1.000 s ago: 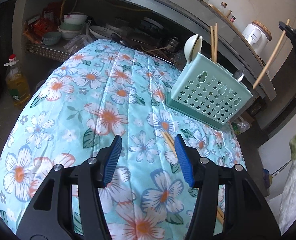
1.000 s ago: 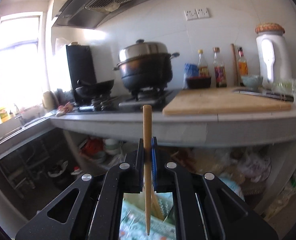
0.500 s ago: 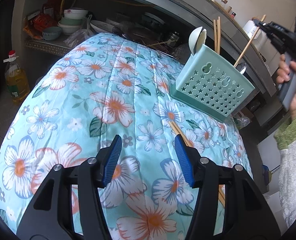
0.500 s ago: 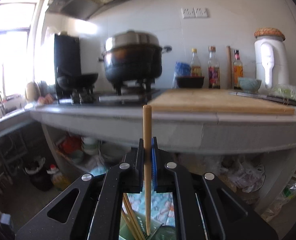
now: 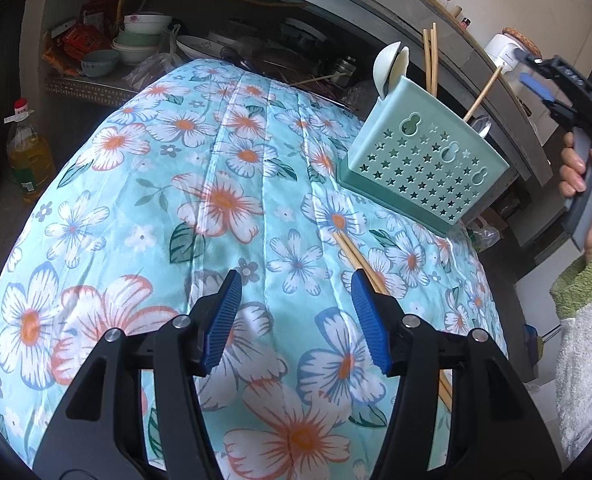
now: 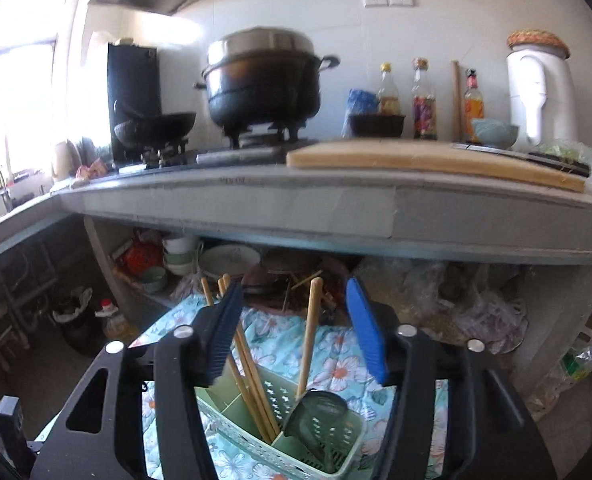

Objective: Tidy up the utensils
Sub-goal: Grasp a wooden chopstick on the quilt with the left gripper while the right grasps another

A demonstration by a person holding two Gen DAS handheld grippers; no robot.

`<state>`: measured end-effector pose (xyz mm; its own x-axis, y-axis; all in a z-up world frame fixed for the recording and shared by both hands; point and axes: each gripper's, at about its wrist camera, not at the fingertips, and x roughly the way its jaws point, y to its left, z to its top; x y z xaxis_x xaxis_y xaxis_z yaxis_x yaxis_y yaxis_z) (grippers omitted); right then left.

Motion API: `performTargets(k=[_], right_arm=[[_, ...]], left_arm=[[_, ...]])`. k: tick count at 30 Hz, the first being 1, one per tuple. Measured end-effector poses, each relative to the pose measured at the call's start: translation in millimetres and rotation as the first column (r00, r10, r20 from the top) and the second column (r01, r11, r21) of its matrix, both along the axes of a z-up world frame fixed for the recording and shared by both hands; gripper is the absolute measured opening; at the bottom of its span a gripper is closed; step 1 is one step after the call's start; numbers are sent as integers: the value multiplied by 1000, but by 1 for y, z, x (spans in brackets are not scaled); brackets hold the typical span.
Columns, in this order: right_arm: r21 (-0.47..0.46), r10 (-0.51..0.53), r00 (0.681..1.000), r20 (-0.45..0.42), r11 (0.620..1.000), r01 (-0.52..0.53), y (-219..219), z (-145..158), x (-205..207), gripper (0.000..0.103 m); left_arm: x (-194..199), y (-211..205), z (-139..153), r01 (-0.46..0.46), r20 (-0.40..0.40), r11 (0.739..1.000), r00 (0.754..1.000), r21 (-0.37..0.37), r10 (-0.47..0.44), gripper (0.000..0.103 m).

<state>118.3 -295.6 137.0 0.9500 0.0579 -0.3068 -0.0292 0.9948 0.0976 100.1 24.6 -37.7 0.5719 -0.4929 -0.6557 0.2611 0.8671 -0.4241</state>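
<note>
Dropped since a moment ago: chopstick [image 6: 309, 332] now standing loose in the holder [image 6: 296, 432] between opening right gripper [image 6: 292, 330] pads, insertion done, next fetching the pair [image 5: 357, 258] beside the unclenched, empty left gripper [image 5: 296, 312].

On show — 1 utensil holder [image 5: 423, 168], 5 chopsticks [image 5: 357, 258], 2 white spoons [image 5: 391, 66], 2 grippers [image 5: 294, 312].

Both wrist views share utensil caddy [image 5: 423, 164]

no legible txt, labels too blurry
</note>
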Motion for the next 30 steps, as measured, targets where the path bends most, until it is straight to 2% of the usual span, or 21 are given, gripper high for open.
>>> performTargets(k=[4,7,9,11,14,16,18,20,22,27,30], right_arm=[[12,-25,996,80,1000,24,-9,16,-34,62],[36,-27,991,132,999,22,-15,24,-70,65],[45,-3,991,133,999,-3,-14,19,-96,66],[54,41,995,88,998,-45,-10,6,-110,66],[130,158,984,-79,981,-147,1,-35,-115,66],[231,268,932,-244,949,-213,14,-81,-111,66],[294,328,875,-357,928,-228,27,-119,-107,66],[354,387,806,-448,904,-238,41,-156,-107,64],[419,426,755,-499,881,-220,49,-185,-108,64],[525,461,710,-532,838,-151,50,-216,-108,62],[558,466,707,-532,821,-122,49,-225,-111,61]], left_arm=[[-1,-3,0,-2,-5,1000,1000,27,3,54],[-2,-9,5,-8,0,995,1000,96,8,54],[-2,-12,8,-14,6,991,1000,135,14,54],[-3,-15,10,-22,7,986,1000,168,21,54],[-3,-17,8,-29,-3,978,1000,206,30,54],[-4,-20,5,-24,-13,973,1000,229,28,54],[-4,-22,2,-20,-19,967,1000,253,26,54],[-5,-24,0,-17,-18,961,1000,275,23,54],[-6,-25,-1,-15,-18,955,1000,295,21,54],[-7,-26,0,-20,-5,947,1000,322,23,56],[-8,-28,1,-22,2,944,1000,329,23,57]])
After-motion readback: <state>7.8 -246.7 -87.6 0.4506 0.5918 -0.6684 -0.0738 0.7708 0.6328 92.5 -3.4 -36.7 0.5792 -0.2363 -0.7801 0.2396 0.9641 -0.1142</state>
